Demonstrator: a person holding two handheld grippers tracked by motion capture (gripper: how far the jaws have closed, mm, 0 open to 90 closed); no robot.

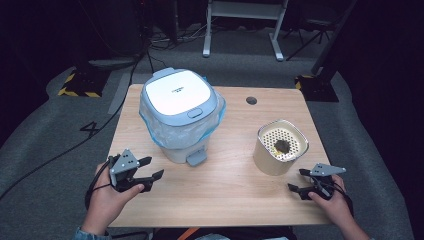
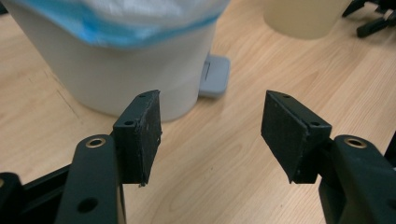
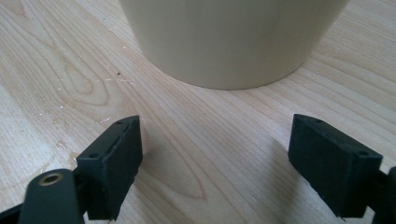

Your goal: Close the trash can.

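A white pedal bin (image 1: pixel 180 112) with a pale blue lid, shut, and a blue liner stands at the table's back left; its grey pedal (image 1: pixel 196 158) faces me. In the left gripper view the bin (image 2: pixel 116 70) and pedal (image 2: pixel 215 74) lie just ahead. A cream container (image 1: pixel 280 146) with a perforated insert holding dark scraps stands at the right; its wall (image 3: pixel 233 37) rises close ahead in the right gripper view. My left gripper (image 1: pixel 151 167) rests open, front left. My right gripper (image 1: pixel 298 180) is open, just below the container. Both hold nothing.
The wooden table (image 1: pixel 220 195) has a round cable hole (image 1: pixel 251 100) near its back edge. Bare wood lies between the two grippers and between the bin and the container. Beyond the table are grey floor, cables and a white desk frame (image 1: pixel 243 25).
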